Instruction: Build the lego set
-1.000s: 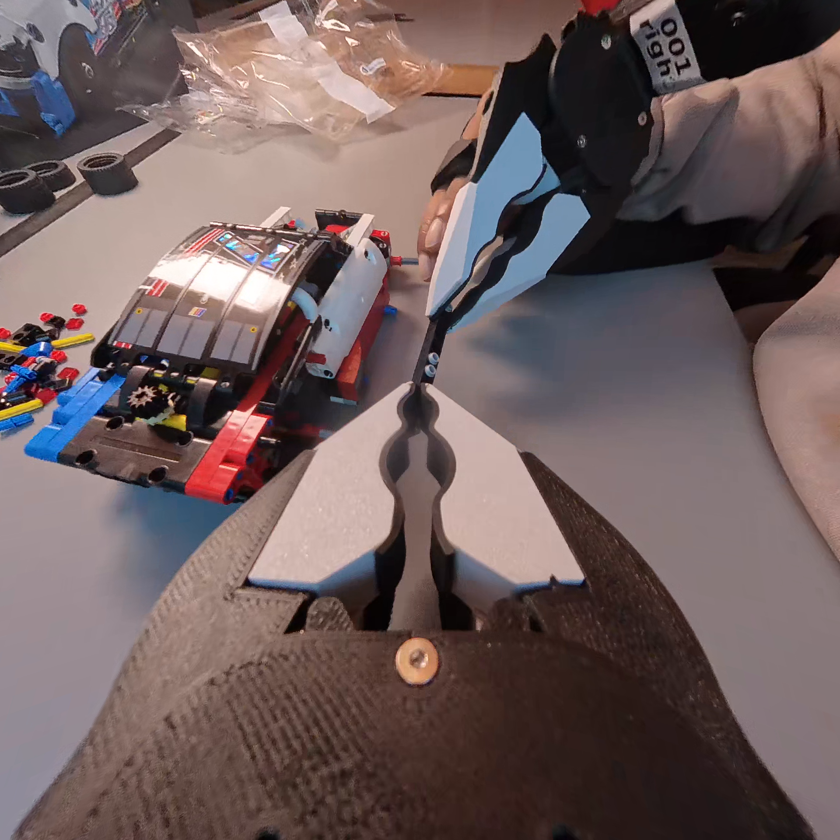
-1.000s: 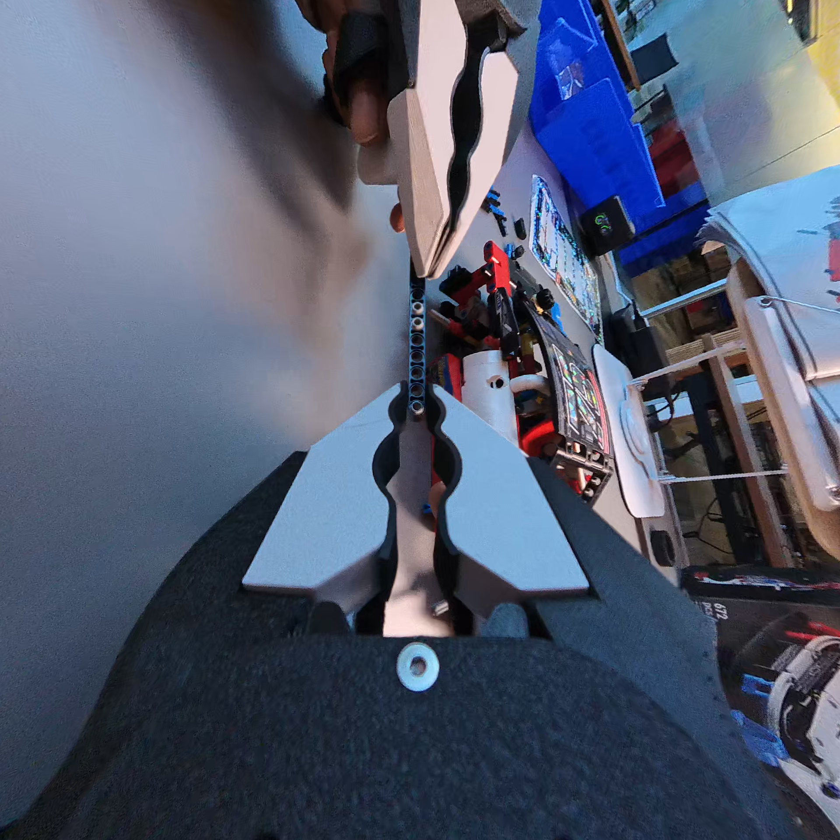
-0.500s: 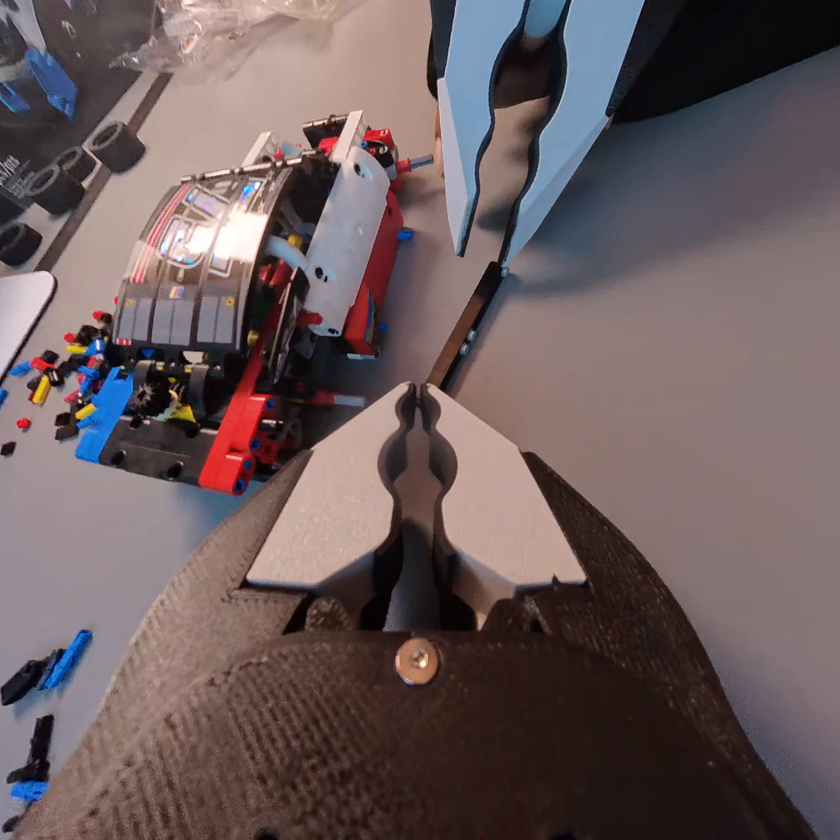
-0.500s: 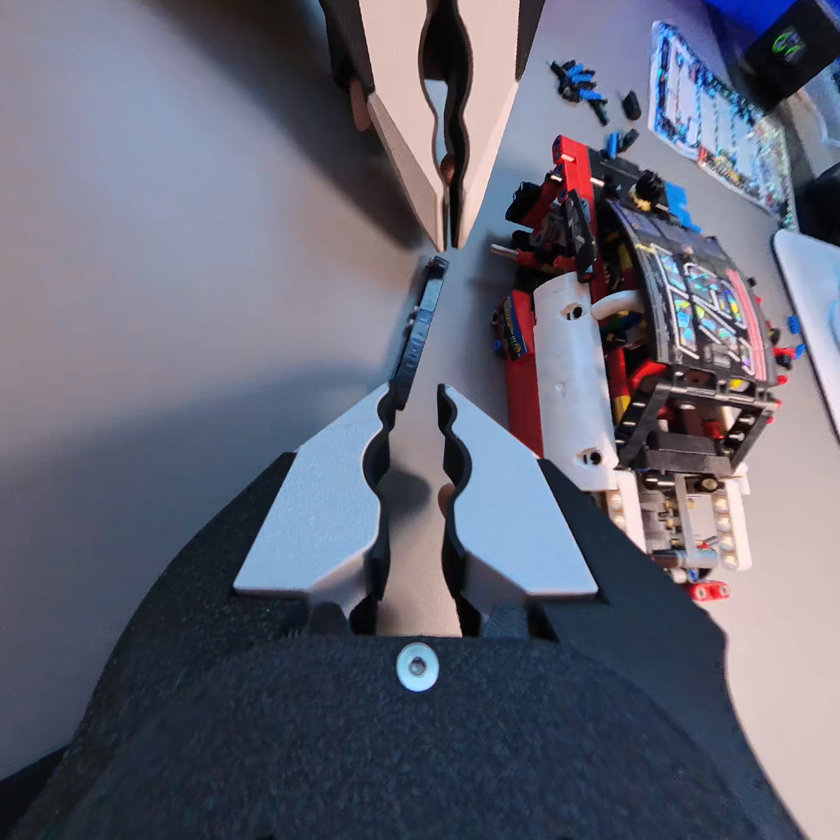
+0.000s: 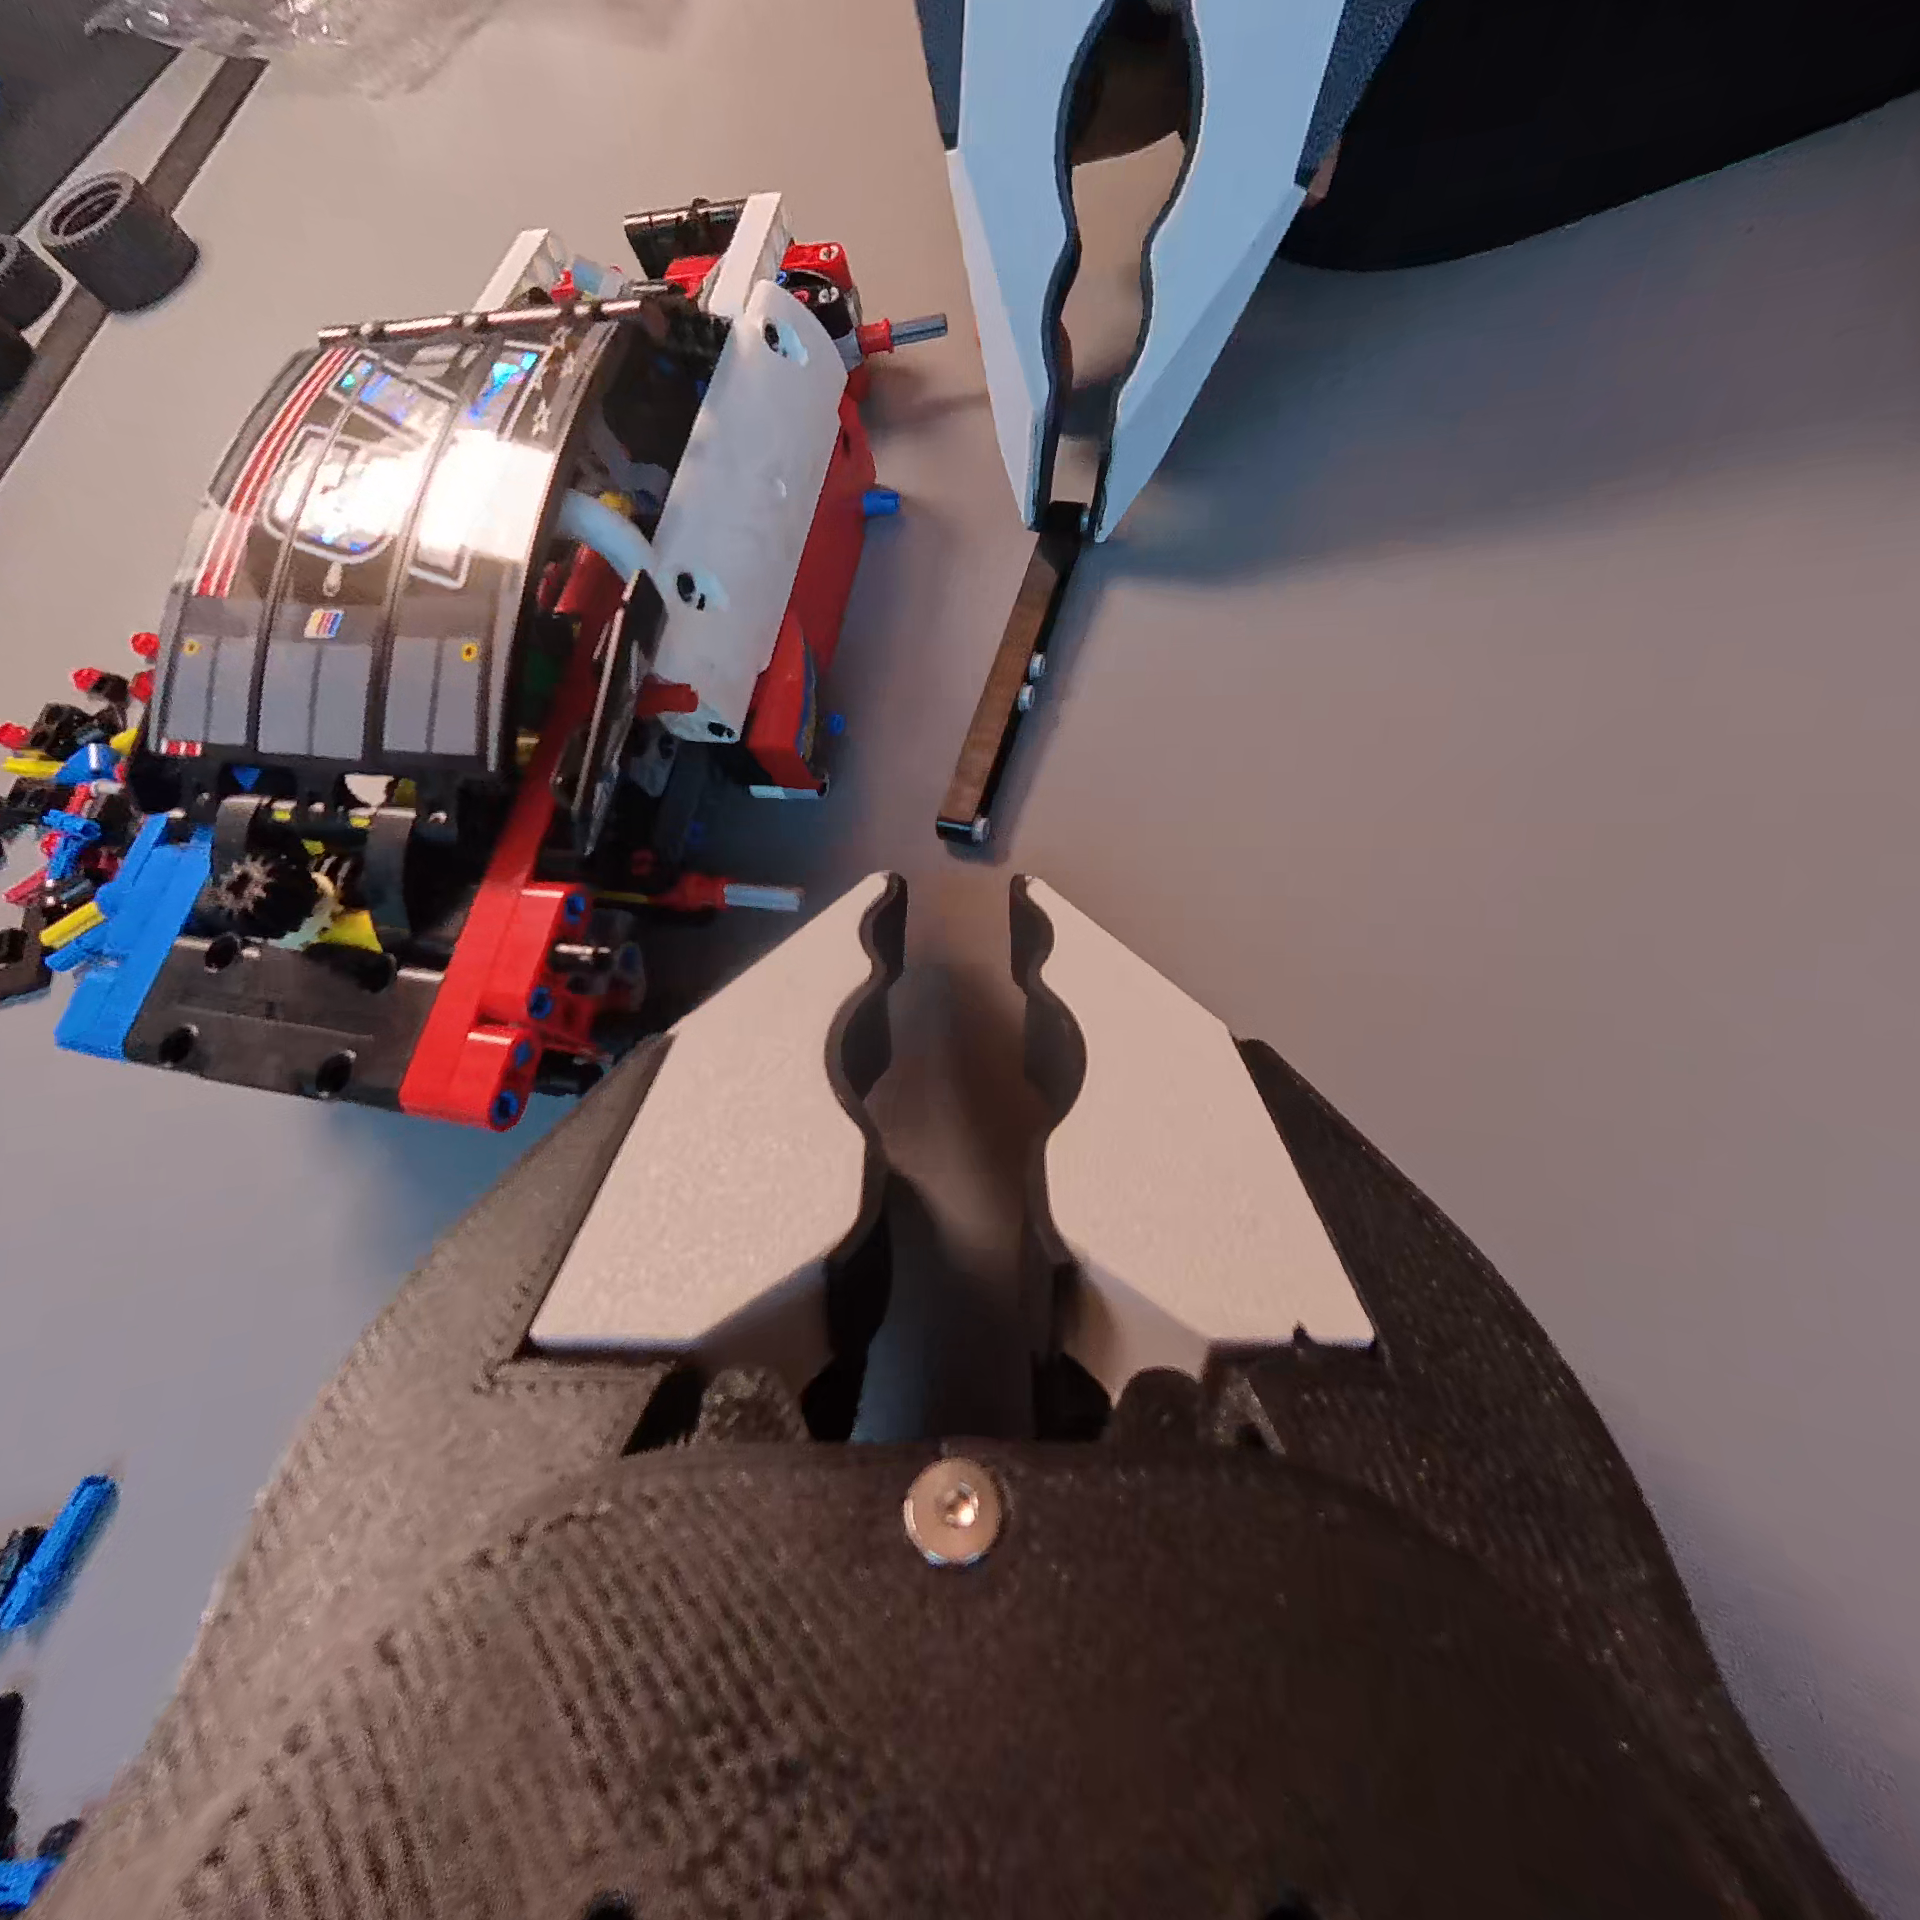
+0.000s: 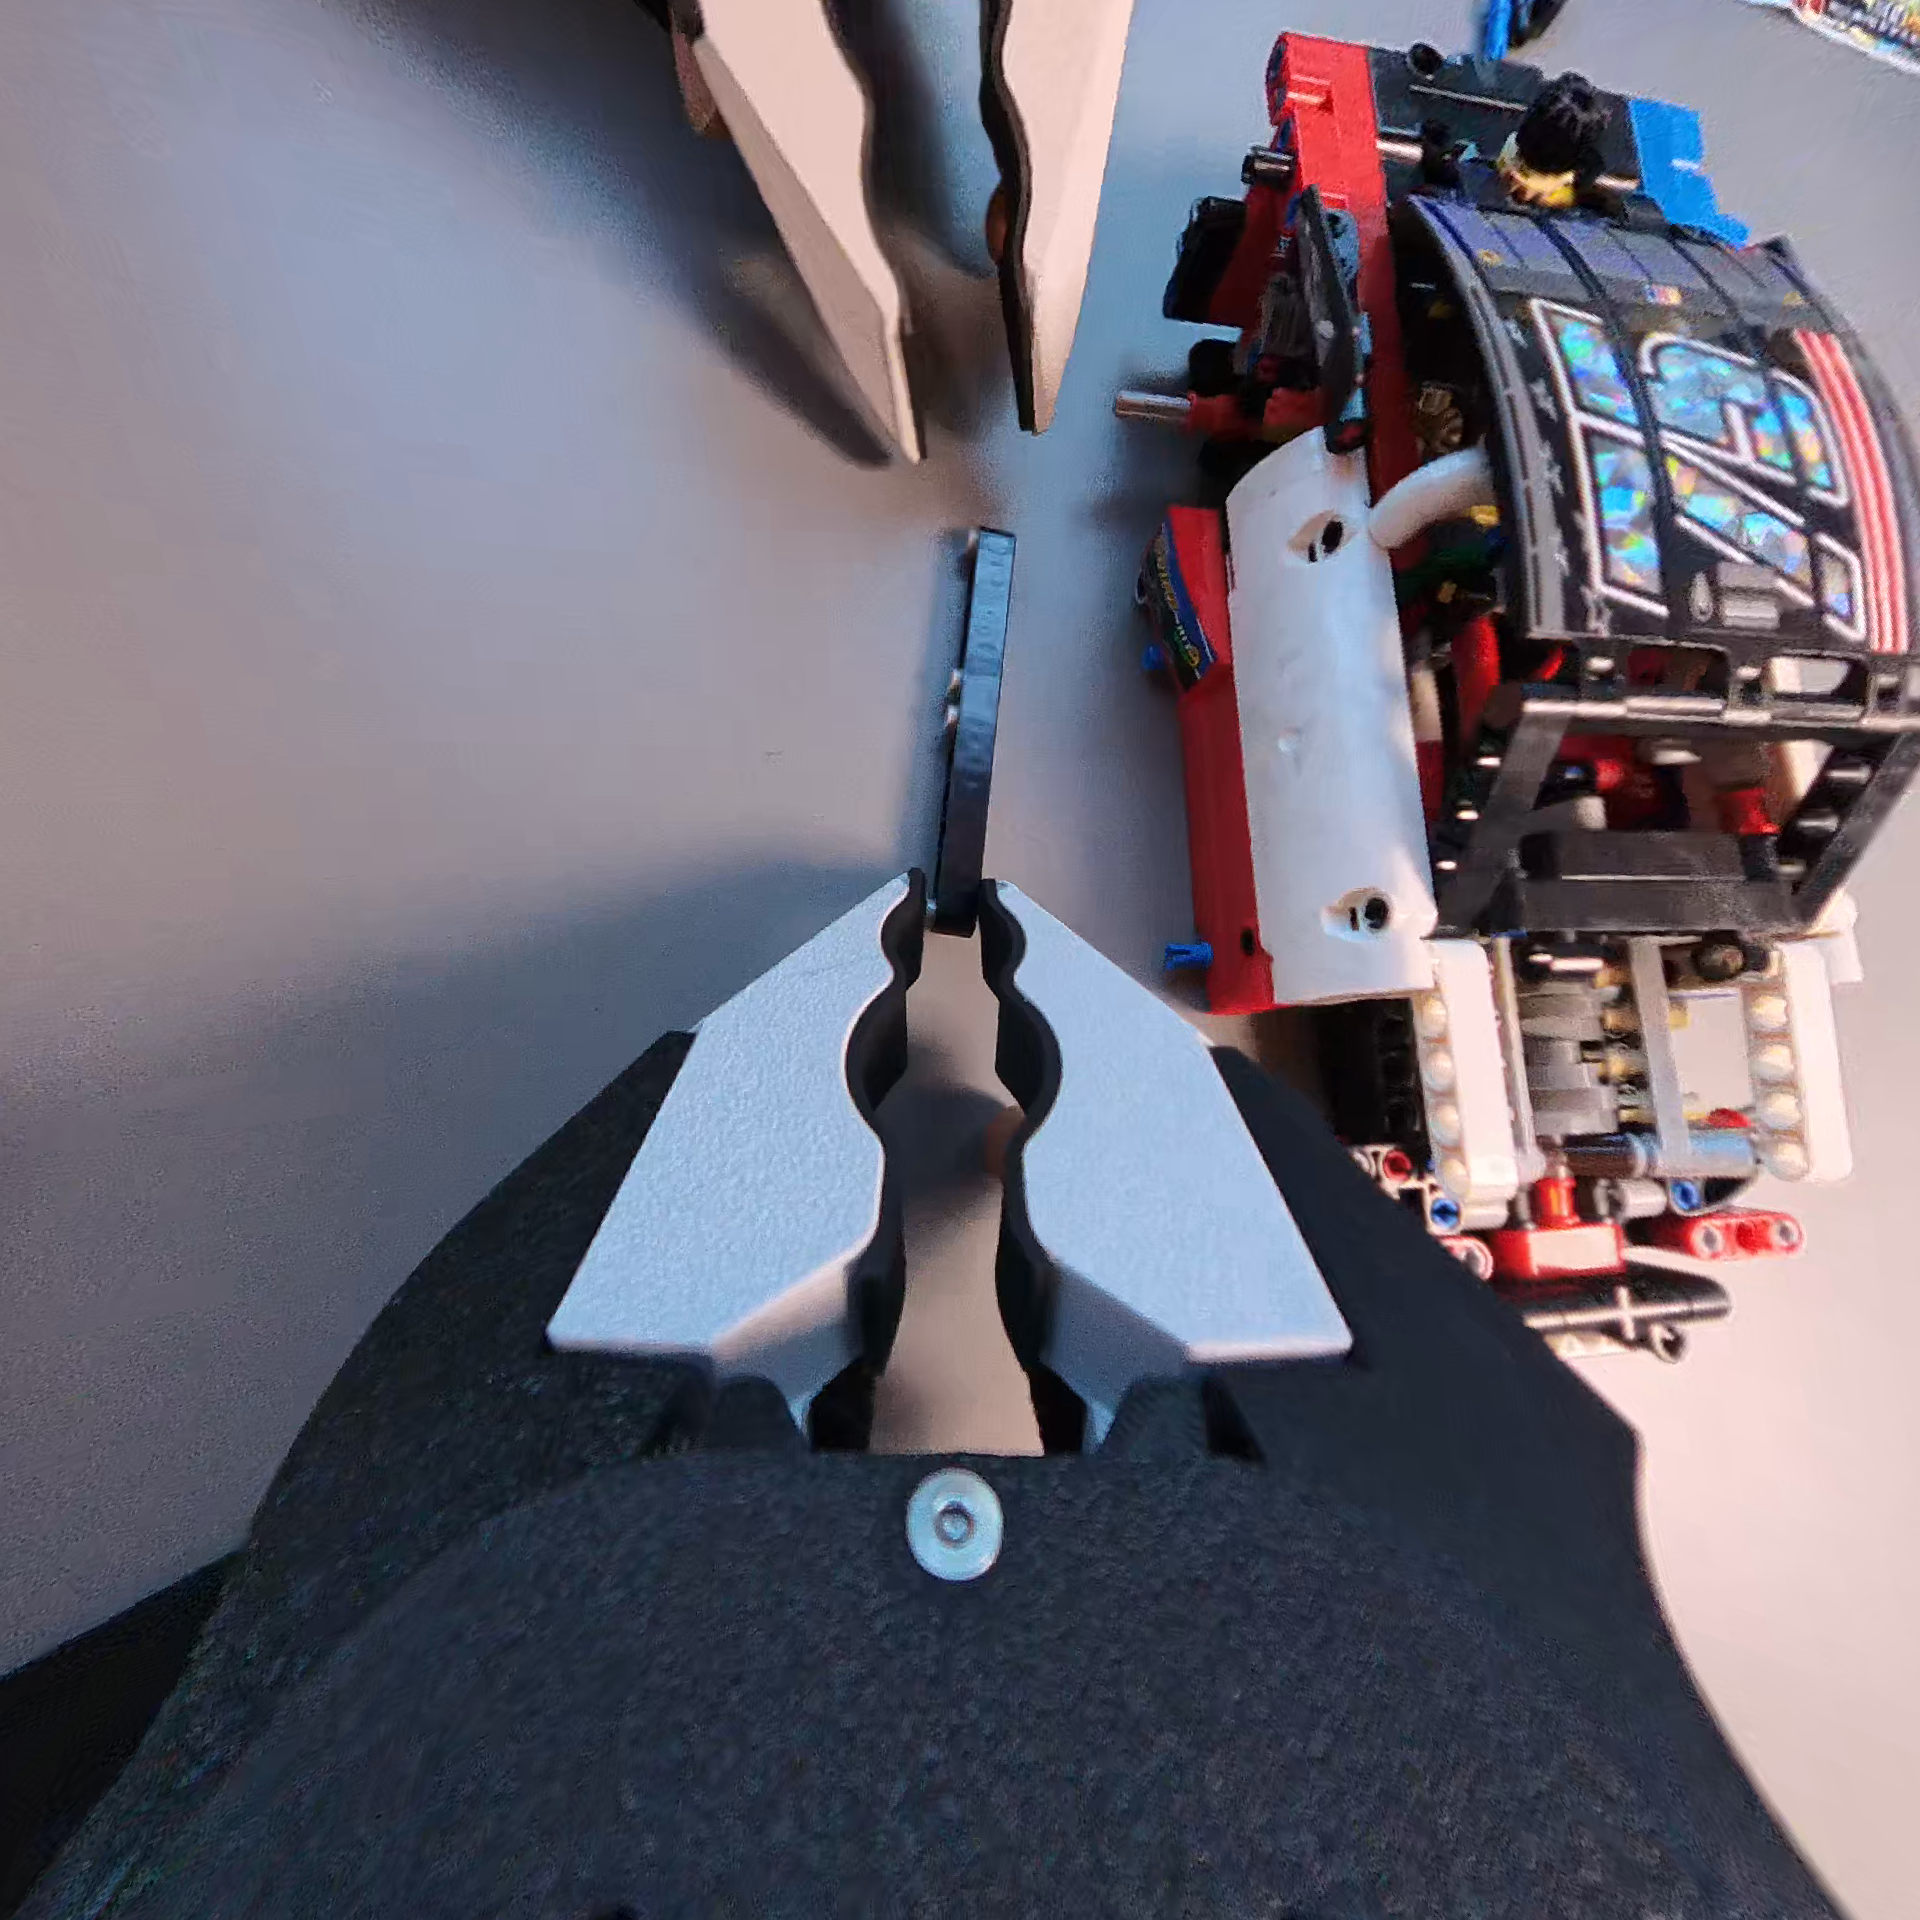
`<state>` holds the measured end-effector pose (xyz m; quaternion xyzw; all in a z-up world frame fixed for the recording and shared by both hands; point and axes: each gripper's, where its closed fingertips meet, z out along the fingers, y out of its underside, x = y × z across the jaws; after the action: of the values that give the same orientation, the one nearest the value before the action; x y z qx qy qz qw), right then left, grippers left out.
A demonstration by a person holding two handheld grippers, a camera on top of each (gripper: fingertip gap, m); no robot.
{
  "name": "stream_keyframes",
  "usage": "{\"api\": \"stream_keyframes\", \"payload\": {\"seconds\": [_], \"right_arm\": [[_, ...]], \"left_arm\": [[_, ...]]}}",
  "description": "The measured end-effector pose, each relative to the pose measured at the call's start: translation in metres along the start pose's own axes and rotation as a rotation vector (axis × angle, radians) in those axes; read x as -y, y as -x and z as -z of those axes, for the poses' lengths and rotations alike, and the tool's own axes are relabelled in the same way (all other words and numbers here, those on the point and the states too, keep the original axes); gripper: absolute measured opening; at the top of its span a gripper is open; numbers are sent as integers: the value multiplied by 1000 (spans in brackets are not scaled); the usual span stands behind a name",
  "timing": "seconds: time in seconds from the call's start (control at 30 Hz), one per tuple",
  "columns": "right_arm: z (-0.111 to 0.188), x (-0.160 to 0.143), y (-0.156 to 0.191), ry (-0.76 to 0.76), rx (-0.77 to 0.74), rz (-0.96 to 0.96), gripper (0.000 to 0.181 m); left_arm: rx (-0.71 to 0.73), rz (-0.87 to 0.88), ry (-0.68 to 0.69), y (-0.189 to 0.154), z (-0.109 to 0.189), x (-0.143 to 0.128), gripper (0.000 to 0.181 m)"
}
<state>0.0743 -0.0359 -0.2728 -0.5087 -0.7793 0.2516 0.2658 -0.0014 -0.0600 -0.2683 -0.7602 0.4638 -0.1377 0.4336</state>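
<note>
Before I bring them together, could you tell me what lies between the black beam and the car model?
Only bare grey table separates the black beam from the car model; both wrist views show it.

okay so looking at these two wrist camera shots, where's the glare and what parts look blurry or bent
Left wrist view: bright glare washes out the car roof; loose parts at the left edge are soft, and the wide lens bows the picture's edges. Right wrist view: the left gripper at the top is motion-smeared, the black beam slightly soft; a broad shadow falls across the grey table.
</note>
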Motion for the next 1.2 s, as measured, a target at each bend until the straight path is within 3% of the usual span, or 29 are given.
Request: {"api": "stream_keyframes", "payload": {"seconds": [0.23,1.2], "right_arm": [[1,-8,-17,24,-46,-9,10],[0,-12,-24,40,-139,22,8]], "left_arm": [[42,-32,64,4,-19,5,14],[81,-6,62,4,-20,6,10]]}}
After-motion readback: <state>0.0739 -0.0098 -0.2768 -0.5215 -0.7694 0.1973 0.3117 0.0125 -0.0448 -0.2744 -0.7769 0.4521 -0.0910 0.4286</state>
